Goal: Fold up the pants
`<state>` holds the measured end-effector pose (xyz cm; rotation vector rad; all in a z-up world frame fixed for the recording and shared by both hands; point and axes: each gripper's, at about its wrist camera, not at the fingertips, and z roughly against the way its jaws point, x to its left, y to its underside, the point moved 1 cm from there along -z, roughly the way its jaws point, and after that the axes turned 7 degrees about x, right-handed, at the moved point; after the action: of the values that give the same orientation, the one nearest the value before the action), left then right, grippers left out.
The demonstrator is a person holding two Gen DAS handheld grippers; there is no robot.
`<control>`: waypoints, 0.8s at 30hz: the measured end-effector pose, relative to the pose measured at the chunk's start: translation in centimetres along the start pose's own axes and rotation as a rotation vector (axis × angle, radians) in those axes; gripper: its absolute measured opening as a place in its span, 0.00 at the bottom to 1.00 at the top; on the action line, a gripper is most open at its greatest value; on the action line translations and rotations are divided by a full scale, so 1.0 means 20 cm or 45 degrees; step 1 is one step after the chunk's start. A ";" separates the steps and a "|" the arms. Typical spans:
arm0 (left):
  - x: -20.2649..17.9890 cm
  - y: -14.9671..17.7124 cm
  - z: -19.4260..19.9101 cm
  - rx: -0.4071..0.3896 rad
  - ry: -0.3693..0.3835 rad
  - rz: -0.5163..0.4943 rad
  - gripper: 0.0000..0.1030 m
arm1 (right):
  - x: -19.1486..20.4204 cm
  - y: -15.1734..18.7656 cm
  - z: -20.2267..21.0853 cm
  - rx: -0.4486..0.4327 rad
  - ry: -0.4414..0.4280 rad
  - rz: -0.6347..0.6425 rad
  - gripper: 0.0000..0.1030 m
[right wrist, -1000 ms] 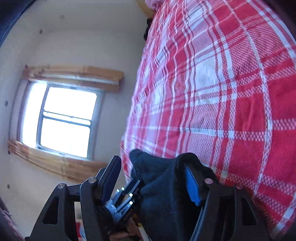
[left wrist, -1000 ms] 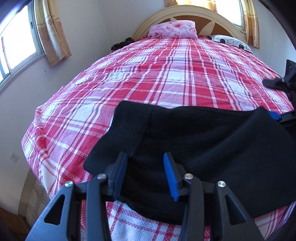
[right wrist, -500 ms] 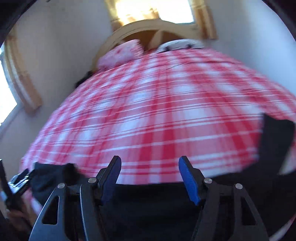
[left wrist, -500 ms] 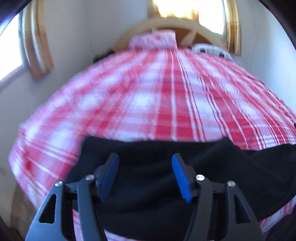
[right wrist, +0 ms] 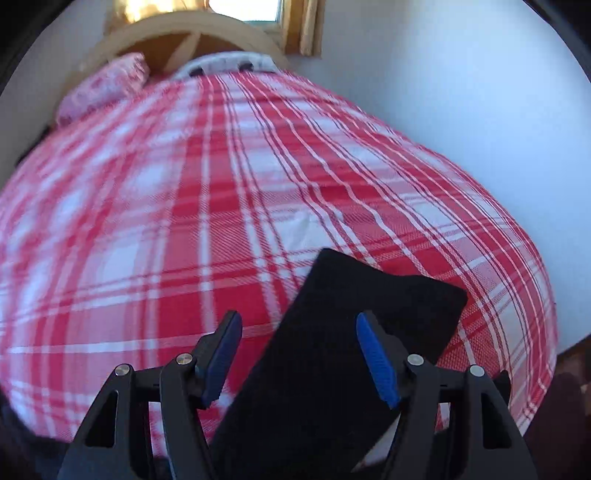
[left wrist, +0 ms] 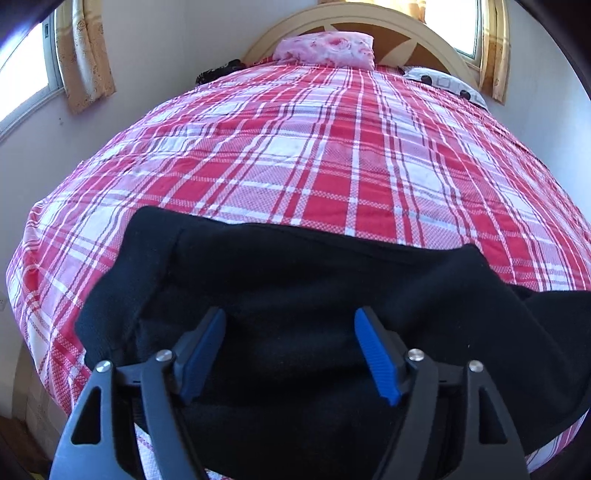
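Black pants (left wrist: 314, 295) lie across the near end of a bed covered by a red and white plaid spread (left wrist: 314, 147). In the left wrist view my left gripper (left wrist: 290, 354) hovers over the folded left part of the pants; its jaws are opening and the blue pads touch no cloth. The right wrist view shows one black pant leg end (right wrist: 351, 332) lying flat on the spread near the bed's right edge. My right gripper (right wrist: 297, 354) stands open above that leg, with nothing pinched between its pads.
A pink floral pillow (left wrist: 325, 48) and a white patterned pillow (left wrist: 443, 83) rest against the curved wooden headboard (left wrist: 369, 18). Curtained windows (left wrist: 88, 55) flank the bed. A white wall (right wrist: 461, 92) runs along the bed's right side; a strip of floor (right wrist: 569, 365) shows there.
My left gripper's jaws have spread wider over the pants. My right gripper let go of the bunched black cloth, swung round from the window side, and now looks at the pant leg on the bed's right.
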<state>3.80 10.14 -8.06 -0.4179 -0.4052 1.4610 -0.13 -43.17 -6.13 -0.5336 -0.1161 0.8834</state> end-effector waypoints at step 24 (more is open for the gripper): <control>-0.02 -0.02 -0.01 0.035 -0.043 0.015 0.74 | -1.20 1.08 0.28 -0.247 -0.635 -0.940 0.12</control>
<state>4.24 9.72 -8.03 -0.3747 -0.4099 1.4853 -32.47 -48.17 -8.97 -0.3920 -0.8081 0.2606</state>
